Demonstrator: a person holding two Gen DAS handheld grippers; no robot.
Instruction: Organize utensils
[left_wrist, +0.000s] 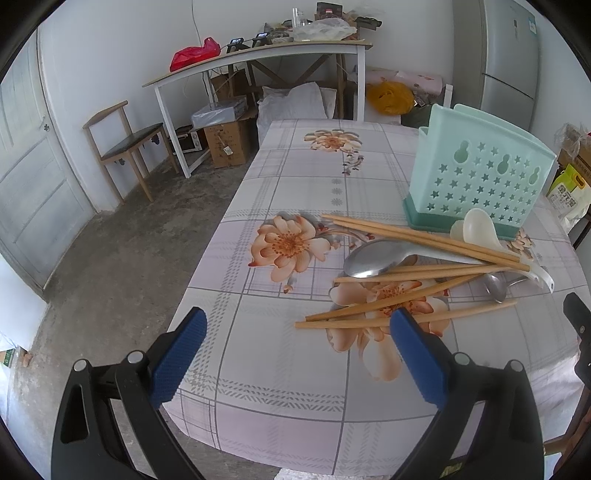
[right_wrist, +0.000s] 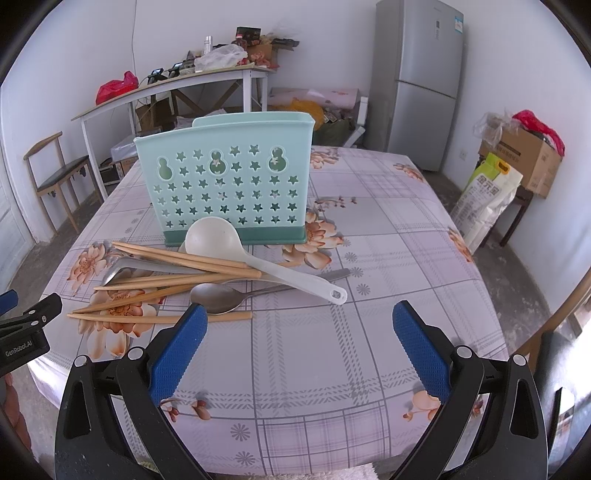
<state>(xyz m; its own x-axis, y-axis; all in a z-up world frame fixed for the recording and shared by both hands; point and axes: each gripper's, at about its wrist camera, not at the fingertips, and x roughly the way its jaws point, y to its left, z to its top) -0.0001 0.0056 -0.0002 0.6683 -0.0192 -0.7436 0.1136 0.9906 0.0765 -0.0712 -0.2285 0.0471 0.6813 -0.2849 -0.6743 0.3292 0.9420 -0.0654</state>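
A mint-green utensil holder (right_wrist: 225, 184) with star cut-outs stands upright on the floral tablecloth; it also shows in the left wrist view as the holder (left_wrist: 480, 177). In front of it lies a loose pile: several wooden chopsticks (right_wrist: 177, 258), a white plastic ladle (right_wrist: 212, 236), and metal spoons (right_wrist: 218, 297). The left wrist view shows the same chopsticks (left_wrist: 406, 295), a large metal spoon (left_wrist: 369, 258) and the white ladle (left_wrist: 480, 225). My left gripper (left_wrist: 298, 321) is open, empty, near the pile's left end. My right gripper (right_wrist: 300, 319) is open, empty, just in front of the pile.
The table (right_wrist: 388, 229) has bare cloth to the right of the pile. A wooden chair (left_wrist: 125, 147) and a cluttered white desk (left_wrist: 258, 51) stand behind. A fridge (right_wrist: 421, 81), a rice bag (right_wrist: 484, 199) and boxes (right_wrist: 524, 155) sit at the right.
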